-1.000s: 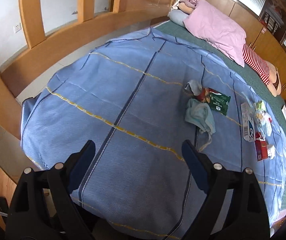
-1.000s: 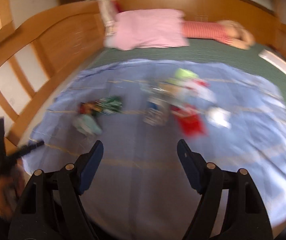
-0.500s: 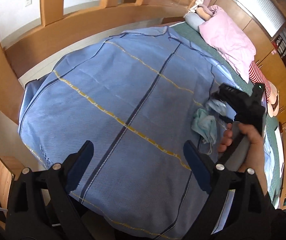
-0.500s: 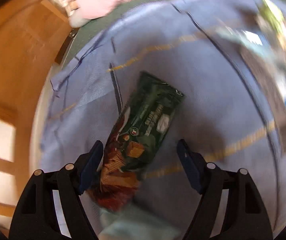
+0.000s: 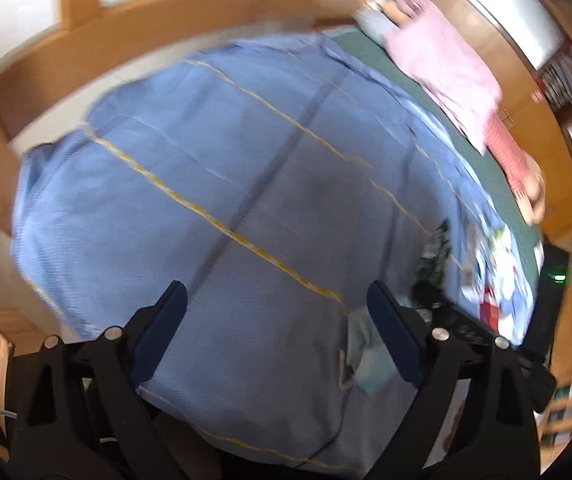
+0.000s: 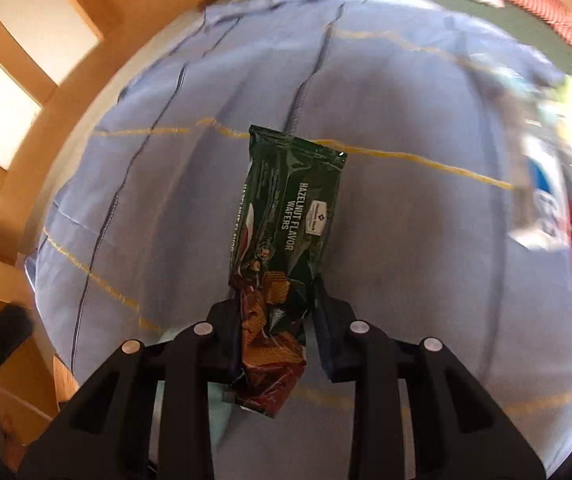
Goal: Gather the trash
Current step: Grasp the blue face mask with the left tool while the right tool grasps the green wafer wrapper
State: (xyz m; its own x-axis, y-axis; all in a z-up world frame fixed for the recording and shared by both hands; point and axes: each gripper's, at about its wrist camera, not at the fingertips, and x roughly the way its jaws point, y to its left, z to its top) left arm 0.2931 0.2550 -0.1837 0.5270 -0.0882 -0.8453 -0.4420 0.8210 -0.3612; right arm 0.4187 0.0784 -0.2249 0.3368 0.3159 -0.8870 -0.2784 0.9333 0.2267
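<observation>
The right gripper has just been closing and now pinches the wafer pack near its crumpled lower end. The pack's long axis runs toward 12 o'clock from the jaws, over the blue sheet. The left gripper stands wide and empty, with the remaining litter at its 3 o'clock, nearer the right hand.

left gripper jaws wide over blue sheet; crumpled teal cloth beside right finger (blurred).
</observation>
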